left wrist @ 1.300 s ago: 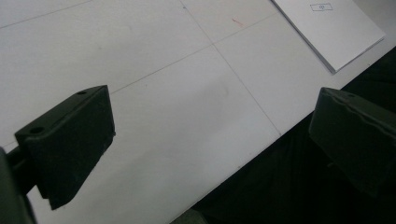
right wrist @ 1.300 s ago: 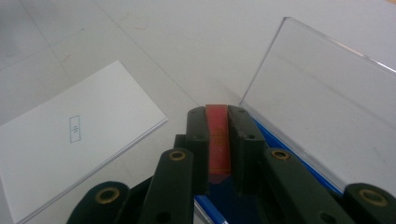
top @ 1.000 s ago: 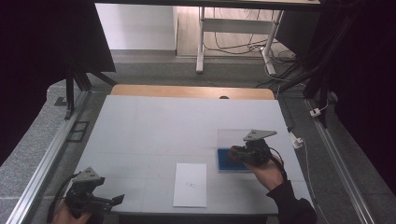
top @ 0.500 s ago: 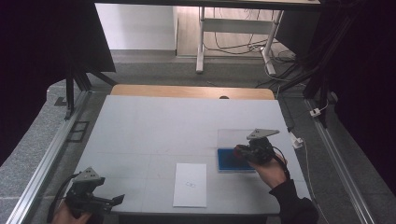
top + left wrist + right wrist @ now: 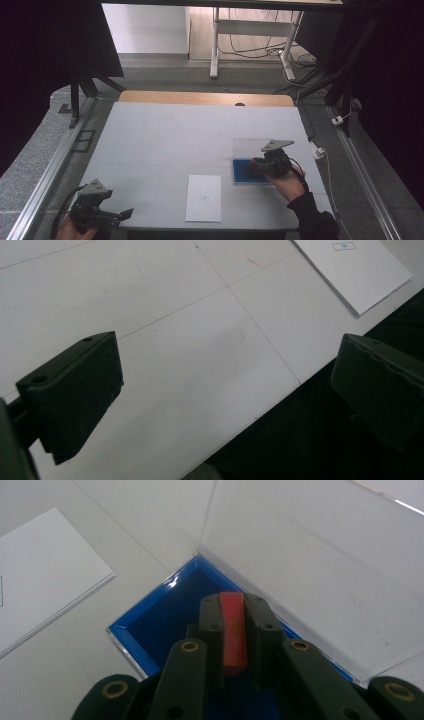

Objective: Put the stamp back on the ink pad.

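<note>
A flat blue case [image 5: 245, 171] [image 5: 165, 622] lies at the right of the white table, its clear lid [image 5: 252, 148] [image 5: 320, 575] swung open on the far side. My right gripper [image 5: 256, 167] [image 5: 233, 605] hangs just over the blue tray, shut on a thin red stamp-like block [image 5: 233, 630] held upright between its jaws. A white sheet of paper [image 5: 204, 197] [image 5: 40, 570] [image 5: 352, 270] with a small printed mark lies near the front edge. My left gripper [image 5: 122, 214] [image 5: 227, 385] hovers open at the table's front left corner, nothing between its jaws.
The white table [image 5: 170, 140] has a wooden strip [image 5: 205, 98] along its far edge and metal rails [image 5: 55, 165] at both sides. A cable and a white plug [image 5: 318, 151] lie off the right edge. Dark floor lies beyond the near edge [image 5: 325, 440].
The right gripper with the red block has crept slightly toward the near right over the blue tray. The left gripper has stayed still.
</note>
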Demonstrator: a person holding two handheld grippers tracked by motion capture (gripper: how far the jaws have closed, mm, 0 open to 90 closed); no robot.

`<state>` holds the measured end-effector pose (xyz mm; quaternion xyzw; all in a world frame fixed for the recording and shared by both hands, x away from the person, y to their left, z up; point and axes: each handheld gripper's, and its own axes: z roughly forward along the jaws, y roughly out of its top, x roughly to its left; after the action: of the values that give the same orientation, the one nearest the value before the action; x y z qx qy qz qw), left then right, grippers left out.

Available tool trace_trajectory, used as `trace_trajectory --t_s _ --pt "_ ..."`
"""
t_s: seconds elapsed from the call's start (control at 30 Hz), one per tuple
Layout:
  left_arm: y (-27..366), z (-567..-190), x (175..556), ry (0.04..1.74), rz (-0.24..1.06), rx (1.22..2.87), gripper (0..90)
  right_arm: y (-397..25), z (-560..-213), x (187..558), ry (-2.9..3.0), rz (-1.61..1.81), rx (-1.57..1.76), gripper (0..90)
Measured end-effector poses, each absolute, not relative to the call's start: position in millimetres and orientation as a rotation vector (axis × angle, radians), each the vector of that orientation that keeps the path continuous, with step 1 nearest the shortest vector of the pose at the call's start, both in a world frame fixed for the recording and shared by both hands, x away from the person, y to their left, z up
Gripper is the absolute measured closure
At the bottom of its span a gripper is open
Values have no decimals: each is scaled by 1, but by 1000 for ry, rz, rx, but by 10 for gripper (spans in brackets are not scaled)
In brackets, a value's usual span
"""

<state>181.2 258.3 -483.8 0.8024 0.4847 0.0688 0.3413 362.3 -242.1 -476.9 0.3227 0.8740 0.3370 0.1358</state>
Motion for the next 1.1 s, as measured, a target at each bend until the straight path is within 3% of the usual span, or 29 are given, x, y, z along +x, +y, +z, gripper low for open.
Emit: trace_trajectory --t_s 0.7,1.1 --pt "258 -484 181 1262 177 2089 4 -241 -481 364 2548 954 949 783" --pt "258 -484 182 1265 174 2086 4 -242 -474 362 2503 1004 975 629"
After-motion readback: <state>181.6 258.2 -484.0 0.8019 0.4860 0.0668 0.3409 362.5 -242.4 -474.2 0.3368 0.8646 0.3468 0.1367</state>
